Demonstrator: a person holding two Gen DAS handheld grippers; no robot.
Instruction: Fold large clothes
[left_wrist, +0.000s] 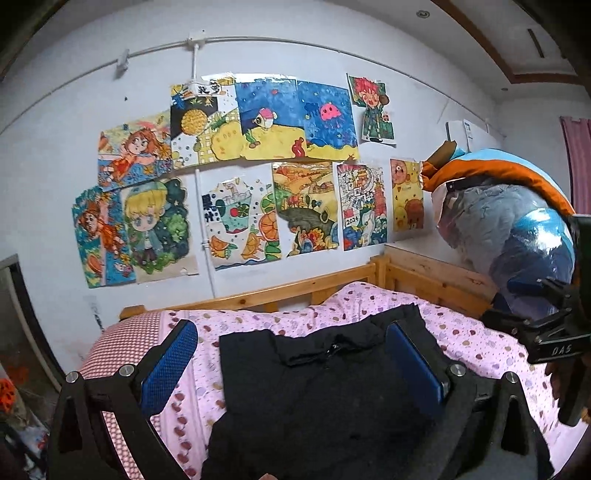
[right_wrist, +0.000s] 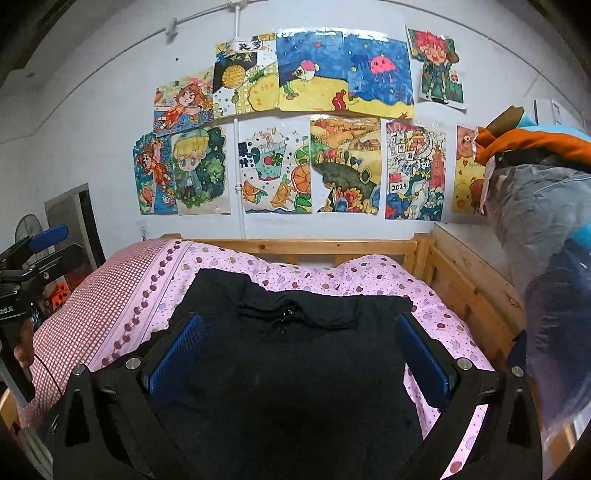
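Just bagged clothes (left_wrist: 509, 229), prob. on shelf (left_wrist: 417, 245).

Pale grey-white wall (right_wrist: 92, 122) behind, hung with two rows of bright children's drawings (right_wrist: 314, 122), a white cable conduit (left_wrist: 192, 62) running above and down between them. Below, a pine bed frame (right_wrist: 295, 245) under a pink dotted quilt (right_wrist: 436, 306), with a red-and-white checked cover (right_wrist: 122, 280) at the left end. On the right, a raised wooden ledge (left_wrist: 424, 266) bearing bagged bedding in orange, blue and grey (left_wrist: 517, 221). Pink curtain (left_wrist: 578, 155) at far right; a standing fan (right_wrist: 27, 225) at far left. Soft, even light.
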